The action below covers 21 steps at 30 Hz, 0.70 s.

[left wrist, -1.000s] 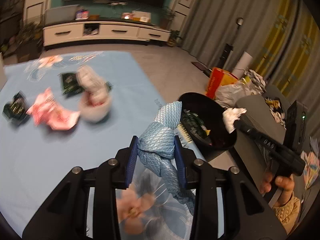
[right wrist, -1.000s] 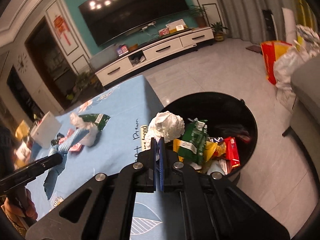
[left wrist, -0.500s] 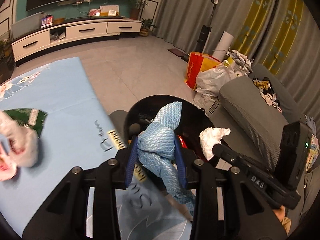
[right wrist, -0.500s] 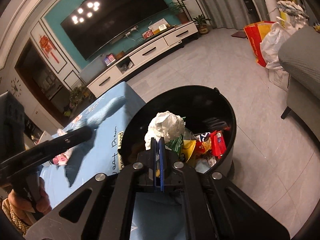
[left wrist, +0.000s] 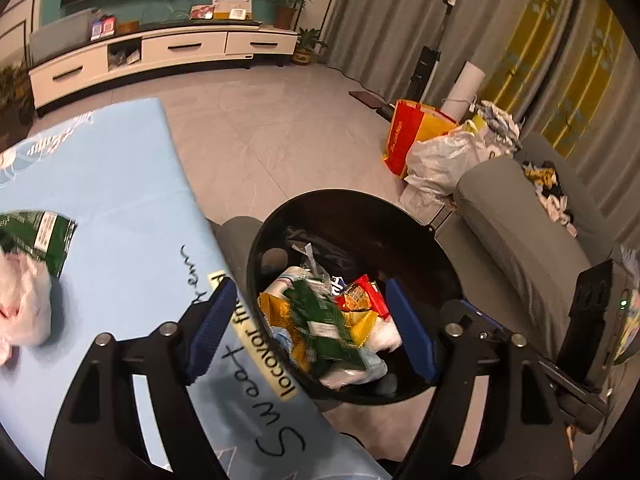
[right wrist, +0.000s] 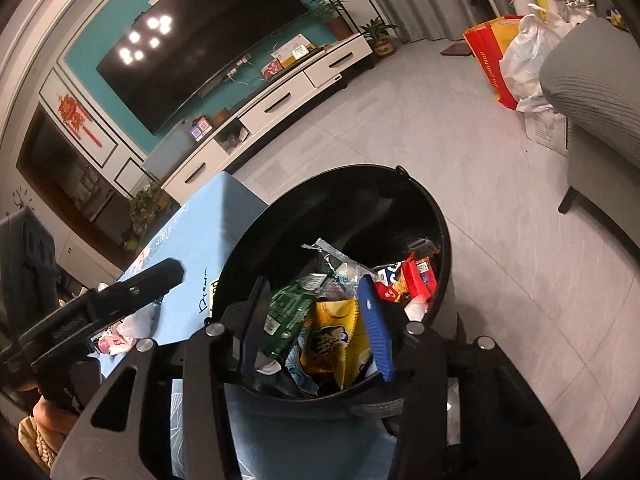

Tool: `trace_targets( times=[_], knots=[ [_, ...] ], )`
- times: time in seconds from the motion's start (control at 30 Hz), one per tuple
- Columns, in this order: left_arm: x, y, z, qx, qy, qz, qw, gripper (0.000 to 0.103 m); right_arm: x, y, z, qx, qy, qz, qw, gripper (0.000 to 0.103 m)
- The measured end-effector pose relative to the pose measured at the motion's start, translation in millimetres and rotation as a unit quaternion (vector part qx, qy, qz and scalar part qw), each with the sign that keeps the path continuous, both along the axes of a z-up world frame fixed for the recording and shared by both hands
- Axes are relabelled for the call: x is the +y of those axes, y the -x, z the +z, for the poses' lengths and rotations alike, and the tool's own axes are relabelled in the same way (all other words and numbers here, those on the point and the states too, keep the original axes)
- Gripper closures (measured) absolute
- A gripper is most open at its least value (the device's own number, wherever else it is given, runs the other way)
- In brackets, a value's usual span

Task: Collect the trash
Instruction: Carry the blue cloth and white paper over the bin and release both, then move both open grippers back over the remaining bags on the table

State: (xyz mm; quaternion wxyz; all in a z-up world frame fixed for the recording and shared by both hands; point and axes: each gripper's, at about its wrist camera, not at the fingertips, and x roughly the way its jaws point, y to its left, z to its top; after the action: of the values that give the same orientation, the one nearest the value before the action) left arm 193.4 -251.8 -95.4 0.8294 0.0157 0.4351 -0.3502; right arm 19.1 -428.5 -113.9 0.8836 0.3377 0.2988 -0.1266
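Both claws hang over the black trash bin point(left wrist: 416, 224), which stands on the floor just off the edge of the worktop point(left wrist: 120, 200) with its light blue printed cloth. The left claw point(left wrist: 310, 330) has just been opening; its blue pads are spread wide with nothing between them, only the bin's contents showing through the gap. The right claw point(right wrist: 316, 326) has likewise just been opening and stands partly spread, gripping nothing.

The bin holds a heap of wrappers point(left wrist: 328, 324): green, yellow and red packets, clear plastic and white crumpled paper.

The left wrist view alone shows trash on the worktop: a green packet point(left wrist: 36, 236) near the left border, with a pale pink-and-white crumpled wad point(left wrist: 20, 304) just beside it. It also takes in the grey sofa point(left wrist: 520, 216) past the bin, the white plastic bags point(left wrist: 448, 156) and the red-and-yellow paper bag point(left wrist: 404, 132) on the floor, and the black body of the right claw's handle at the right border.

The right wrist view alone shows the large dark television point(right wrist: 200, 40) on the teal wall, the left claw's black finger point(right wrist: 132, 292) reaching in from the left above the worktop's edge, a bit of the person's hand point(right wrist: 48, 416) at the bottom left corner, and a yellow snack packet point(right wrist: 336, 340) topmost in the heap.
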Motion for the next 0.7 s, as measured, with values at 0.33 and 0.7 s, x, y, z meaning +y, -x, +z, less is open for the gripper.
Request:
trace_targets(
  times=[0.33, 0.7],
  knots=[
    [72, 31, 0, 0.023, 0.006, 0.032, 0.9992, 0.003, 25, 3, 9, 0.013, -0.002, 0.033, 0.999, 0.032],
    [213, 56, -15, 0.083, 0.028, 0.167, 0.9820, 0.003, 114, -25, 29, 0.051, 0.042, 0.157, 0.985, 0.003]
  ],
)
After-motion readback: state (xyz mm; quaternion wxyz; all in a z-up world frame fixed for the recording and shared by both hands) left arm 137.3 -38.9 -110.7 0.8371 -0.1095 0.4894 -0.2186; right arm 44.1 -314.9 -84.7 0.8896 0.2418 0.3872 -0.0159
